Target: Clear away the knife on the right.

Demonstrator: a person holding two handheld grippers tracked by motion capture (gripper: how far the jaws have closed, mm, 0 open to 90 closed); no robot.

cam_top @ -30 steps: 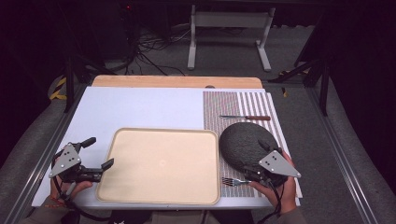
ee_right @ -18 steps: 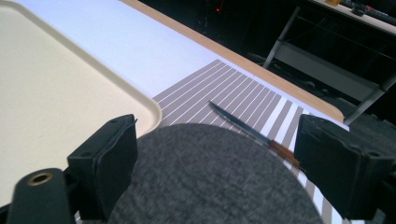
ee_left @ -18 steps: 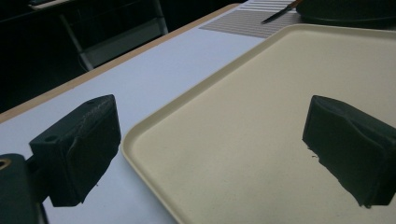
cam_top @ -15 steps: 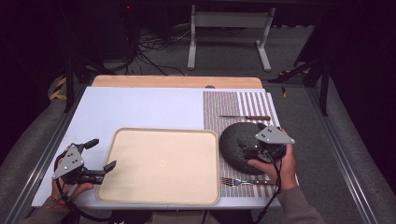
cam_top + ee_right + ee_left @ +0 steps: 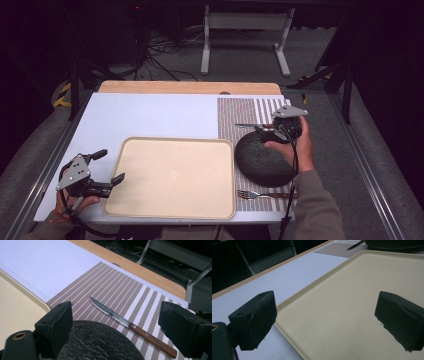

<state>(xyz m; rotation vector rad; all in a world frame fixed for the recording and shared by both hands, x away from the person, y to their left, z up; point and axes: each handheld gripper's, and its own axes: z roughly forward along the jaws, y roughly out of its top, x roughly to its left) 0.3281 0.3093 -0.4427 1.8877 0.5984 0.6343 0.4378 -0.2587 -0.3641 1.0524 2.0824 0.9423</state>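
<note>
A wooden-handled knife (image 5: 130,325) lies on the striped placemat (image 5: 105,285) just beyond the dark round plate (image 5: 100,342). My right gripper (image 5: 117,315) hovers over the plate's far rim and points at the knife. It is open; its jaws have just been opening wider and hold nothing. From above, the right gripper (image 5: 266,133) sits by the knife (image 5: 247,125) and the plate (image 5: 262,162). A fork (image 5: 260,194) lies at the placemat's near edge. My left gripper (image 5: 111,166) rests open at the left rim of the beige tray (image 5: 175,175), with its jaws (image 5: 324,312) straddling the tray's corner (image 5: 352,290).
The white board (image 5: 150,115) covers the table, with a wooden strip (image 5: 190,87) along its far edge. Metal rails run down both sides. A stand's legs and cables sit on the dark floor behind.
The right gripper has moved from the near edge by the fork, across the plate, to its far side near the knife. The left gripper has stayed put.
</note>
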